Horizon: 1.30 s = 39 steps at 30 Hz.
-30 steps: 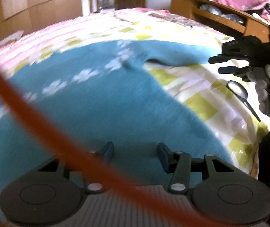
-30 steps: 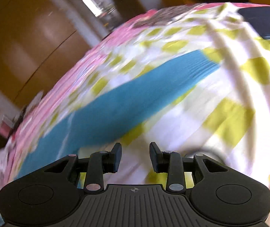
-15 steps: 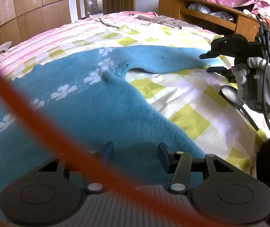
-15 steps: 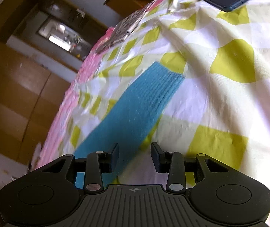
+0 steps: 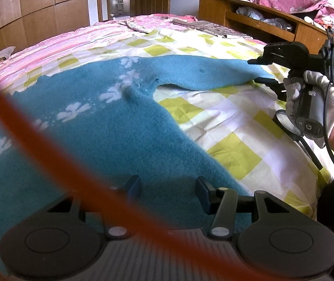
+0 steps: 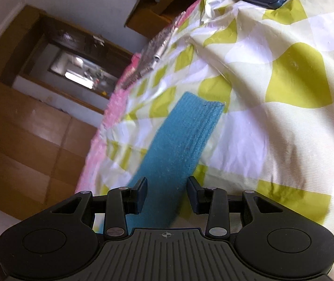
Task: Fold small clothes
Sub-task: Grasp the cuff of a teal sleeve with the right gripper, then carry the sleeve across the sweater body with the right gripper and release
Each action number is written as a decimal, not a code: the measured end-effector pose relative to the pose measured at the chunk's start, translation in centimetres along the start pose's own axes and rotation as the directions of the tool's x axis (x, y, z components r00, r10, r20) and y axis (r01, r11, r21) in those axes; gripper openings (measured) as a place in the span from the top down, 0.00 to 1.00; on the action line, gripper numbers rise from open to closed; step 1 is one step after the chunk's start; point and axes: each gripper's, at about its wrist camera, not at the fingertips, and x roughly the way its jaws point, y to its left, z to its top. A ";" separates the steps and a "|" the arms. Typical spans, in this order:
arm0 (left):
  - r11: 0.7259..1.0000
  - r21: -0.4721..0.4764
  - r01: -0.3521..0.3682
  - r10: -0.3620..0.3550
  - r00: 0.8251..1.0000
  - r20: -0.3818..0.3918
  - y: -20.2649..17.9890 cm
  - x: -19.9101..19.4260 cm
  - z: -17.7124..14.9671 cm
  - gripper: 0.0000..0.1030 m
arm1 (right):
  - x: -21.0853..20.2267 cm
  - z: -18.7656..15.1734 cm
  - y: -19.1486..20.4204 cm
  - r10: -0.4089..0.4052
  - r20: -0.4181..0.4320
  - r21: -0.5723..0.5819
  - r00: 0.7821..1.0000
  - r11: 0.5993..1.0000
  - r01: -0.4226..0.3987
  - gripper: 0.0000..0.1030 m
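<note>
1. I am folding a blue sweater (image 5: 110,126) with white flowers. It lies flat on the bed (image 5: 232,121), on the yellow checked sheet, with its body toward the near edge.
2. One sleeve (image 6: 178,140) stretches out long and straight toward the side of the bed where the wooden shelf (image 5: 256,21) stands.
3. My right gripper (image 6: 167,190) is the nearer one to that sleeve. The sleeve runs straight away from it, with the ribbed cuff at the far end.
4. Its jaws sit apart, one on each side of the sleeve. They are not squeezing it yet.
5. My left gripper (image 5: 168,185) hovers over the sweater's body, near the bottom edge. Its jaws are apart too and hold nothing.
6. I think the sleeve comes next. It must swing sideways across the body, so I should pinch it across its width.
</note>
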 end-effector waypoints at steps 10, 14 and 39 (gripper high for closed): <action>1.000 0.002 -0.001 0.001 1.000 0.005 0.0 0.1 -0.1 0.44 | 0.7 -0.1 0.2 0.042 0.000 0.002 0.999 0.999 -0.042 0.62; 1.000 0.003 -0.003 0.003 1.000 0.005 -0.1 0.2 -0.1 0.44 | 0.5 -0.1 1.2 0.057 0.033 -0.090 0.998 0.995 -0.054 0.63; 0.999 -0.038 -0.021 0.023 0.998 0.053 2.4 -3.8 -1.7 0.42 | -0.8 -1.7 7.0 0.104 0.034 -0.302 0.994 0.949 -0.089 0.90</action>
